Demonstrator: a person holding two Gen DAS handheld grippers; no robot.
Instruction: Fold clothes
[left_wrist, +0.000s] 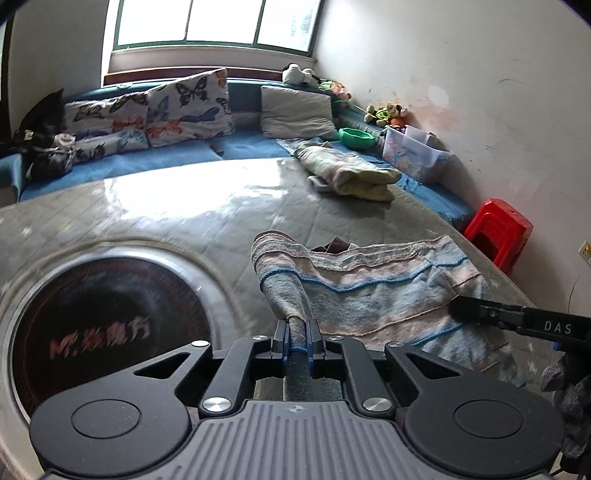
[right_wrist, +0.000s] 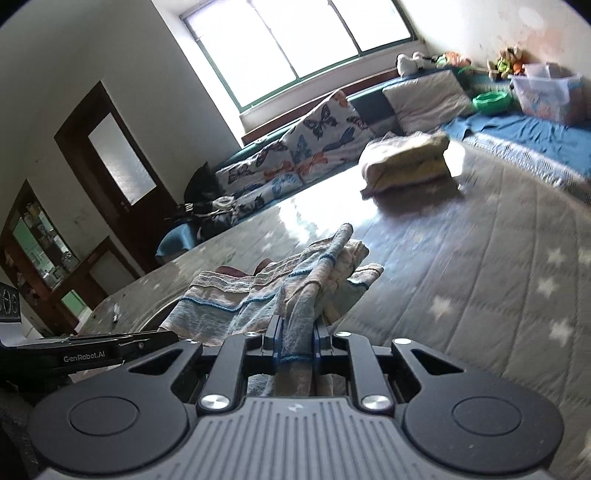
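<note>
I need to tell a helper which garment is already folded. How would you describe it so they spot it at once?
On the grey quilted table, look at the far side near the blue bench. The folded pale yellow-green bundle lies alone there, unlike the striped blue-and-pink garment held by both grippers.

A green-framed window (left_wrist: 214, 22) sits above a blue bench seat (left_wrist: 243, 147). Butterfly-print cushions (left_wrist: 188, 107) and a grey cushion (left_wrist: 297, 110) lean against its back. A green bowl (left_wrist: 356, 137) stands beside a clear plastic storage box (left_wrist: 415, 153). Plush toys (left_wrist: 386, 112) rest against the wall. A red plastic stool (left_wrist: 498, 230) stands on the floor. A dark wooden door (right_wrist: 118, 162) occupies the left wall.
</note>
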